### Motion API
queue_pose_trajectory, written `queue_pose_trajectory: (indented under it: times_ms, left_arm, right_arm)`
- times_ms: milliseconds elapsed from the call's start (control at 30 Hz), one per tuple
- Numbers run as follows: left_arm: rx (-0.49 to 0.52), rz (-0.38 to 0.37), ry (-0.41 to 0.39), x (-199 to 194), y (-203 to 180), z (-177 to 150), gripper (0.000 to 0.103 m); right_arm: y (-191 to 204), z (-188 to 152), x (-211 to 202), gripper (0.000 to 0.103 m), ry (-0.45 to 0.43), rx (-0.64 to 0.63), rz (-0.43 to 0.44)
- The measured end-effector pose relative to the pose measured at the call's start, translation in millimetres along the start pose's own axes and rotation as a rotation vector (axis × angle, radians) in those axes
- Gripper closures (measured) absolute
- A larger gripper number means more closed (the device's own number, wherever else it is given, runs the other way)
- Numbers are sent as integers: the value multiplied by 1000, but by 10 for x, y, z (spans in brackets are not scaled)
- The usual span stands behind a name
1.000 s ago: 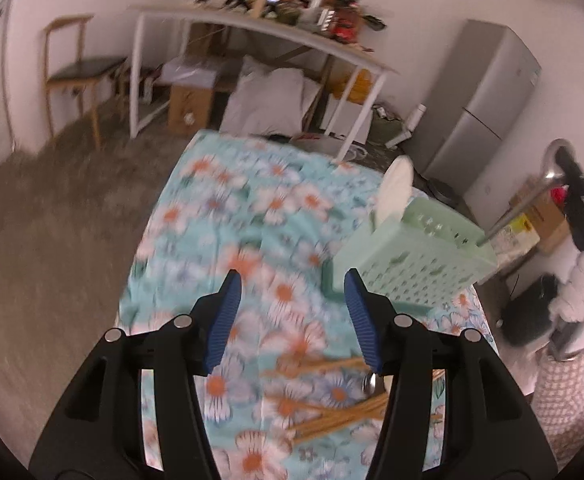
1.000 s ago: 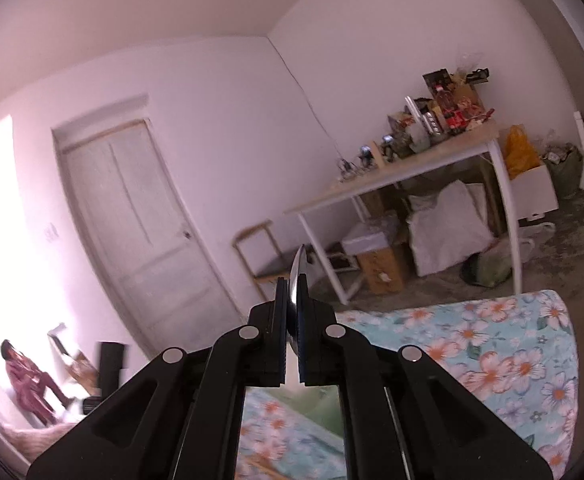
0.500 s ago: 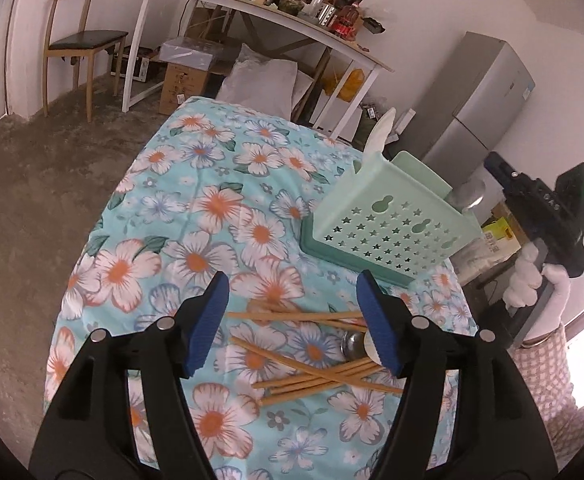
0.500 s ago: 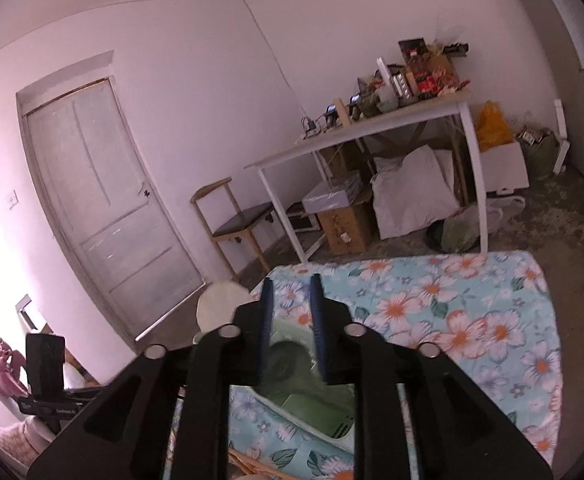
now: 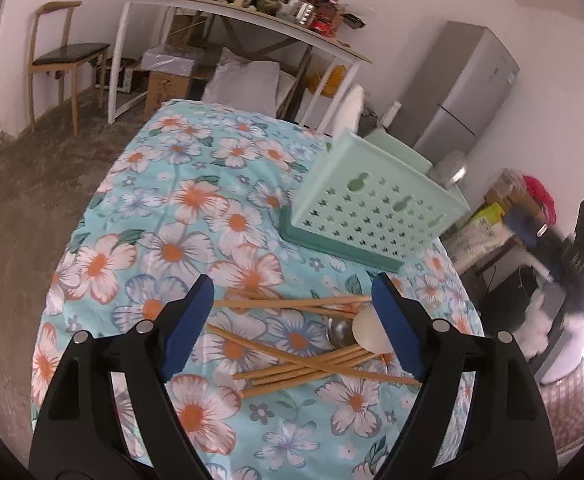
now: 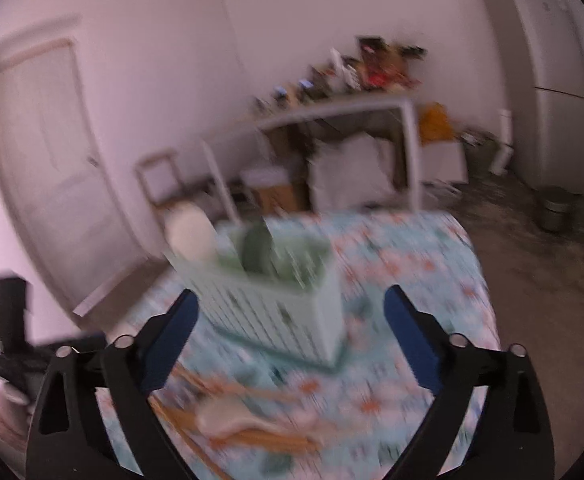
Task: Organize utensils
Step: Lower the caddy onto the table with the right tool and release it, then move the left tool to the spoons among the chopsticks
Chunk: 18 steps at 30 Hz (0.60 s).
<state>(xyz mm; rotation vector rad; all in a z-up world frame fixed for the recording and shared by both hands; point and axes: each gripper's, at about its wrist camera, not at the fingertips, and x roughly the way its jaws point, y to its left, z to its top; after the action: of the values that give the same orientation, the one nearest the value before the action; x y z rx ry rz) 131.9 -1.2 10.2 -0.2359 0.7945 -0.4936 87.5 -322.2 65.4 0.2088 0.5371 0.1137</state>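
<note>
Left wrist view now looks down on the pile of wooden chopsticks (image 5: 304,356) more steeply than a second ago, when only their ends showed between the fingers; the flowered tablecloth (image 5: 180,216) fills more of the picture. A metal spoon (image 5: 338,332) and a white spoon (image 5: 368,334) lie on the chopsticks, just beside the right-hand blue pad. The left gripper (image 5: 292,328) hangs above this pile, tilted downward, its jaws opening with nothing pressed between the pads; the chopsticks lie on the cloth below the gap. The mint-green utensil basket (image 5: 368,216) stands on the cloth beyond the pile, apart from it. In the right wrist view the change is larger: a second ago the pads were clamped on a thin metal utensil and the camera faced the wall and door, whereas now the right gripper (image 6: 292,336) points down toward the basket (image 6: 276,304), its jaws opening wide and empty. That picture is blurred. A pale round utensil head (image 6: 190,240) and a dark one (image 6: 258,248) stand up out of the basket. Chopsticks and a pale spoon (image 6: 228,420) lie on the cloth in front of it.
</note>
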Motion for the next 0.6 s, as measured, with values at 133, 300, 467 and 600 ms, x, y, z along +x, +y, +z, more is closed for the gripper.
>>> queue_pose_trajectory:
  times_ms: [133,300,467,600]
  left_arm:
    - [58,-11,22,79,-125,-82,25]
    - [138,-9,54,177,-286,-190,25]
    - [181,17,75,223,-340,-288,25]
    - [184,45,69,203,-306,-332,25]
  right_arm:
    - [9,-493,156,7,133,30,-101]
    - [-152,-897,328,7,263,129,-202]
    - [-297,-1206,517,6,374,161,-288]
    - [-269,-1269,504,6,363,124,-291]
